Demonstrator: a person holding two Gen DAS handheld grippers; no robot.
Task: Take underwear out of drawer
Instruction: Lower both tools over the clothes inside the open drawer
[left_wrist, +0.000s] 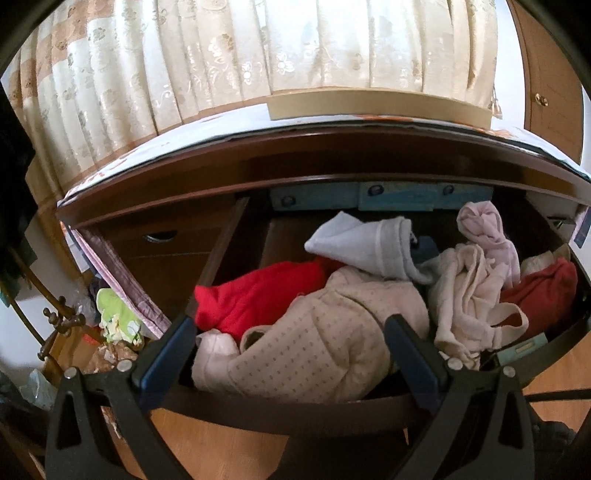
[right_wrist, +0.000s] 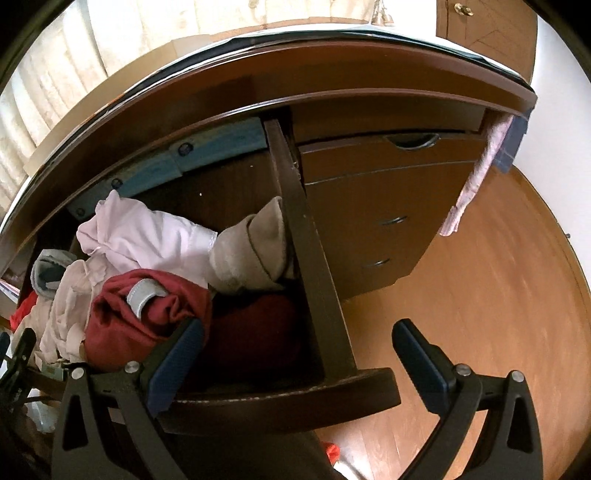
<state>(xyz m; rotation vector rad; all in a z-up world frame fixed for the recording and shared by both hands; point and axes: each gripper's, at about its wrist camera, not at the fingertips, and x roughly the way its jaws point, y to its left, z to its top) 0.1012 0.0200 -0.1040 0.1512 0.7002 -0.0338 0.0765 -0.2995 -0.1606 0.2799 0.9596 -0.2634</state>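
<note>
The dark wooden drawer (left_wrist: 280, 413) is pulled out and full of crumpled clothes. In the left wrist view a beige dotted garment (left_wrist: 325, 347) lies at the front, a bright red one (left_wrist: 258, 295) behind it, a white piece (left_wrist: 369, 243) and pale pink underwear (left_wrist: 484, 236) further back. My left gripper (left_wrist: 291, 332) is open and empty just above the beige garment. In the right wrist view the drawer's front rim (right_wrist: 280, 402) and right wall (right_wrist: 306, 236) show, with a dark red garment (right_wrist: 147, 314) and a white one (right_wrist: 147, 232). My right gripper (right_wrist: 299, 336) is open and empty over the drawer's front right corner.
The dresser top (left_wrist: 317, 155) overhangs the drawer's back. Closed drawers (right_wrist: 380, 206) stand to the right, another (left_wrist: 162, 251) to the left. A cloth (right_wrist: 476, 173) hangs off the dresser's right end. Clutter (left_wrist: 114, 314) lies on the floor at left. Curtains (left_wrist: 221, 55) hang behind.
</note>
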